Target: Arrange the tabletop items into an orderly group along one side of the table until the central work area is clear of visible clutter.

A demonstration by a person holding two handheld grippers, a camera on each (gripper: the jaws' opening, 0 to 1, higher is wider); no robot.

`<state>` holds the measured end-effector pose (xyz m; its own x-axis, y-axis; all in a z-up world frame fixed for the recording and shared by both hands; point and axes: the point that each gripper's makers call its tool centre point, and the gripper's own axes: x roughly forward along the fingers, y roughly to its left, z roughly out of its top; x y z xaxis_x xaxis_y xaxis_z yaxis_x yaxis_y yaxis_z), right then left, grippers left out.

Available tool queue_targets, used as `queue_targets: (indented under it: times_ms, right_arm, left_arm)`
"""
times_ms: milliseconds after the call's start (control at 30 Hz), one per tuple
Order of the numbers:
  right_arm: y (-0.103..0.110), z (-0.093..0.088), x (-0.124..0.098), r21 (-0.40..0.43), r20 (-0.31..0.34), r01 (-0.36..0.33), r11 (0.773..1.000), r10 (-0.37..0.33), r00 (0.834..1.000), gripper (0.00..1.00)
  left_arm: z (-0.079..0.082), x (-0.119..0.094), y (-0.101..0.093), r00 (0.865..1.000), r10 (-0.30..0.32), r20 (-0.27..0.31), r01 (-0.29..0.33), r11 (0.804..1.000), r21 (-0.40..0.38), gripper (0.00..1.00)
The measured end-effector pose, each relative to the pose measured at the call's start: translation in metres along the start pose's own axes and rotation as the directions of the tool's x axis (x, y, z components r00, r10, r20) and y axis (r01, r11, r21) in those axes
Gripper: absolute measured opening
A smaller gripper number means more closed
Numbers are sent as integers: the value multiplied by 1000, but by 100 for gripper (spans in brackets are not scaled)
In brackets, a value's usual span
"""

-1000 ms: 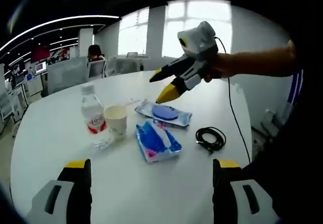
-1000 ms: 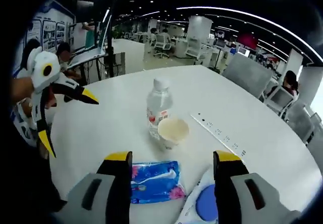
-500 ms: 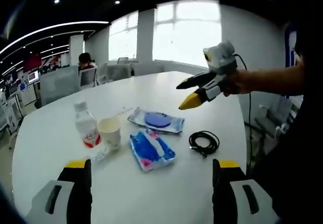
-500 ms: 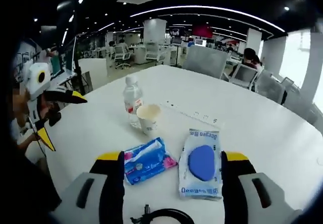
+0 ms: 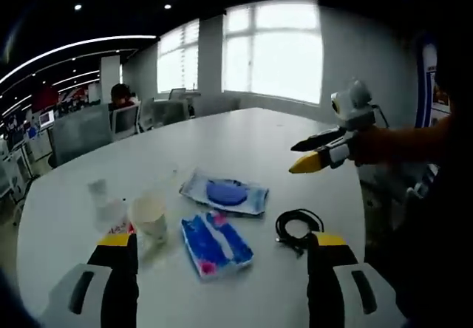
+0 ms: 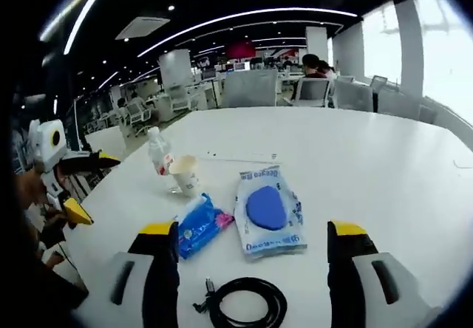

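On the round white table (image 5: 251,132) lie a clear water bottle (image 6: 160,158), a paper cup (image 6: 185,175), a blue tissue pack (image 6: 198,224), a wet-wipes pack with a blue lid (image 6: 267,210) and a coiled black cable (image 6: 246,303). They also appear as bottle (image 5: 103,207), cup (image 5: 150,218), tissue pack (image 5: 215,242), wipes pack (image 5: 225,193) and cable (image 5: 298,225). My left gripper (image 5: 219,269) is open above the near table edge. My right gripper (image 6: 253,254) is open over the cable. Each gripper sees the other, right (image 5: 314,155) and left (image 6: 80,188), both held above the table.
Office chairs (image 6: 255,89) stand around the far side of the table. A seated person (image 5: 122,99) is behind it. Large windows (image 5: 273,43) sit at the back. A power strip (image 6: 229,159) lies past the cup.
Both cameras have pulled back and swung; the items now sit lower and nearer in the left gripper view. The right gripper has drifted right, away from the items. Nothing on the table moved.
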<state>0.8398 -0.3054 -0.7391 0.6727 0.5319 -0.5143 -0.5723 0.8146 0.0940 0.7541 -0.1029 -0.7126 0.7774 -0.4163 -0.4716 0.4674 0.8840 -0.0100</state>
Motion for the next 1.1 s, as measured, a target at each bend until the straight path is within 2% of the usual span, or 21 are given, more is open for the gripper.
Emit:
queue_targets:
  times_ms: [133, 400, 467, 567, 667, 700, 767, 867, 933, 1033, 1100]
  right_arm:
    - [-2, -7, 4, 27, -5, -2, 1000, 2, 1000, 79]
    - [-4, -15, 11, 73, -5, -12, 997, 12, 1000, 76]
    - [-2, -18, 15, 82, -14, -29, 996, 30, 999, 76]
    - [4, -17, 22, 52, 4, -78, 996, 78, 997, 73]
    - [14, -16, 28, 16, 6, -140, 990, 140, 990, 72]
    - [17, -13, 31, -16, 17, -163, 986, 163, 986, 72]
    - [21, -7, 34, -67, 22, -190, 980, 192, 981, 70]
    - [26, -1, 40, -102, 10, -229, 968, 232, 973, 68]
    - [26, 0, 45, -173, -21, -250, 953, 250, 968, 67]
    - [34, 12, 49, -227, 29, -285, 931, 299, 954, 63]
    - [38, 9, 54, -260, -11, -312, 914, 320, 947, 60]
  left_arm:
    - [16, 19, 0, 1000, -15, -4, 15, 999, 43, 91]
    - [23, 49, 2, 998, -27, -53, 30, 997, 65, 88]
    - [16, 55, 3, 995, -25, -91, 30, 998, 47, 87]
    - [6, 58, 2, 993, -13, -121, 15, 1000, 18, 83]
    - [-7, 57, 4, 990, 25, -140, -30, 999, -35, 81]
    - [-16, 56, 7, 988, 55, -143, -68, 994, -90, 81]
    - [-22, 53, 6, 986, 80, -145, -101, 985, -142, 80]
    - [-37, 49, 7, 980, 120, -157, -146, 975, -169, 80]
    - [-42, 45, 4, 979, 135, -150, -166, 963, -215, 80]
    - [-48, 39, 1, 974, 172, -147, -204, 949, -240, 80]
    - [-54, 36, 1, 969, 196, -151, -231, 935, -269, 80]
